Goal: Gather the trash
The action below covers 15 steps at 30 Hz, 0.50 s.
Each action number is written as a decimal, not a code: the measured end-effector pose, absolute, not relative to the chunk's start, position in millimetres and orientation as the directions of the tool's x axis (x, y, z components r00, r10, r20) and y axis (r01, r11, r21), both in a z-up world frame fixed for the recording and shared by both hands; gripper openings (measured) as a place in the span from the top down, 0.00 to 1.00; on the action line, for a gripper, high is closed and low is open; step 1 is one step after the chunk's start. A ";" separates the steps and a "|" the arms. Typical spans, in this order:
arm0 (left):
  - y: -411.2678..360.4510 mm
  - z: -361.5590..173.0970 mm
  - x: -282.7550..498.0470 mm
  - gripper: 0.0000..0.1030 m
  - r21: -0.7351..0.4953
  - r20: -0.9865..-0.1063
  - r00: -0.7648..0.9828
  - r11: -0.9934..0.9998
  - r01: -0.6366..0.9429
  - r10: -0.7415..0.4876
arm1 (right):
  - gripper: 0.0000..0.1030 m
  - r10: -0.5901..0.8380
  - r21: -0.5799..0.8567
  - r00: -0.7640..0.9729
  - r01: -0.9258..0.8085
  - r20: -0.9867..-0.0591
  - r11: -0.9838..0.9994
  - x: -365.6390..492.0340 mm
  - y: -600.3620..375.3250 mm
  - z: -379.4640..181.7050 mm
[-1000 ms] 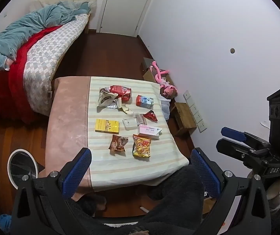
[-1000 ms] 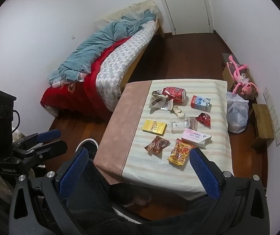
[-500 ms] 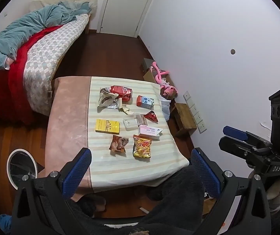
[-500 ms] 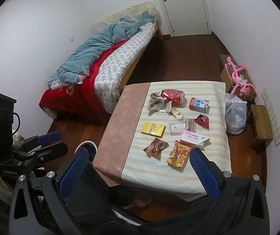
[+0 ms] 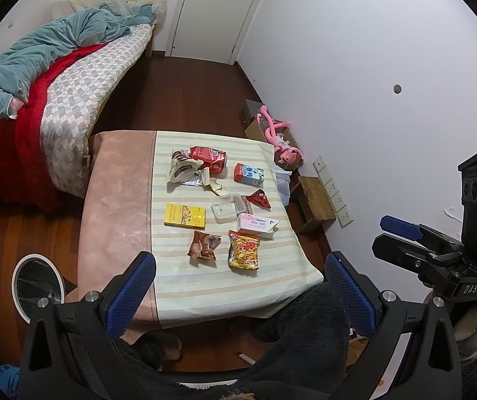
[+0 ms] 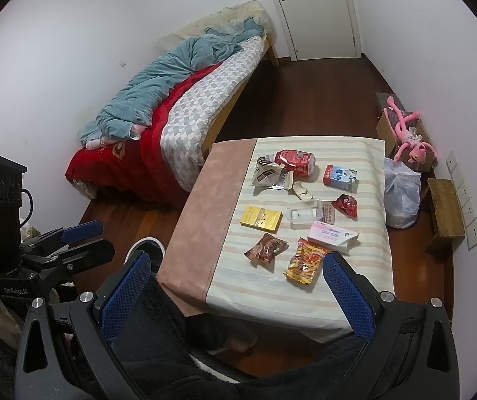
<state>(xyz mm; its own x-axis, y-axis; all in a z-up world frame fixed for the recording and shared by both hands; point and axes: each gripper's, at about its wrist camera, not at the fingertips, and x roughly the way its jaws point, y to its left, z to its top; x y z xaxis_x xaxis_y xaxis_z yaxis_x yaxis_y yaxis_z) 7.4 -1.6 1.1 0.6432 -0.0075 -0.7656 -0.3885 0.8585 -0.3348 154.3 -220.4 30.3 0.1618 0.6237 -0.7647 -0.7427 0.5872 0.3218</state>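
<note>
Trash lies on the striped cloth of a low table [image 5: 185,273]: a yellow box [image 5: 184,215], a brown snack bag [image 5: 204,245], a yellow snack bag [image 5: 243,250], a pink-white box [image 5: 257,226], a clear tray [image 5: 228,207], a red can [image 5: 208,158] and a milk carton [image 5: 248,174]. My left gripper [image 5: 238,295] is open and empty, high above the near table edge. My right gripper [image 6: 235,298] is open and empty, also high above the near edge. A white-rimmed bin [image 5: 38,287] stands on the floor left of the table.
A bed [image 5: 55,100] with teal and red covers stands at the left. A white plastic bag [image 6: 401,196], a wooden stool [image 6: 445,211] and a pink plush toy [image 6: 405,133] sit by the right wall. Dark trousers [image 5: 291,340] fill the bottom.
Both grippers have drifted slightly; the table scene sits a little lower in the right wrist view. Nothing on the table has moved.
</note>
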 end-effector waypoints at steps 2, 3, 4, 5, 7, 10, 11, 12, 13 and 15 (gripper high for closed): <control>-0.5 0.8 6.3 0.00 -0.338 -0.765 0.644 0.858 -0.387 -0.011 | 0.00 0.621 0.320 0.162 -0.742 -0.767 0.589 153.9 -220.8 30.3; -0.5 0.6 6.3 0.00 -0.338 -0.766 0.643 0.858 -0.386 -0.012 | 0.00 0.618 0.318 0.163 -0.741 -0.769 0.591 154.1 -222.1 30.2; -0.4 0.3 6.5 0.00 -0.335 -0.767 0.642 0.860 -0.386 -0.011 | 0.00 0.617 0.317 0.165 -0.741 -0.770 0.593 153.9 -223.0 29.9; 0.2 0.3 5.6 0.00 -0.336 -0.767 0.642 0.860 -0.384 -0.013 | 0.00 0.616 0.316 0.165 -0.740 -0.771 0.594 153.8 -223.9 29.6; 0.6 -0.8 5.4 0.00 -0.337 -0.767 0.641 0.860 -0.383 -0.015 | 0.00 0.613 0.316 0.164 -0.738 -0.773 0.596 155.7 -225.1 29.1; 0.4 -3.2 6.4 0.00 -0.336 -0.769 0.638 0.862 -0.380 -0.019 | 0.00 0.609 0.315 0.164 -0.735 -0.776 0.600 156.3 -226.0 29.6; 0.0 -4.4 6.6 0.00 -0.336 -0.770 0.637 0.863 -0.379 -0.020 | 0.00 0.608 0.314 0.165 -0.735 -0.777 0.601 156.6 -226.8 29.7; -2.3 -6.5 6.3 0.00 -0.334 -0.771 0.637 0.865 -0.376 -0.021 | 0.00 0.608 0.314 0.166 -0.734 -0.777 0.602 156.8 -227.4 29.9; -2.5 -7.2 6.4 0.00 -0.333 -0.771 0.637 0.866 -0.374 -0.022 | 0.00 0.607 0.314 0.166 -0.733 -0.777 0.603 156.4 -227.5 29.9; -2.7 -7.7 6.6 0.00 -0.333 -0.771 0.637 0.866 -0.373 -0.022 | 0.00 0.606 0.313 0.167 -0.734 -0.778 0.603 156.6 -227.6 29.9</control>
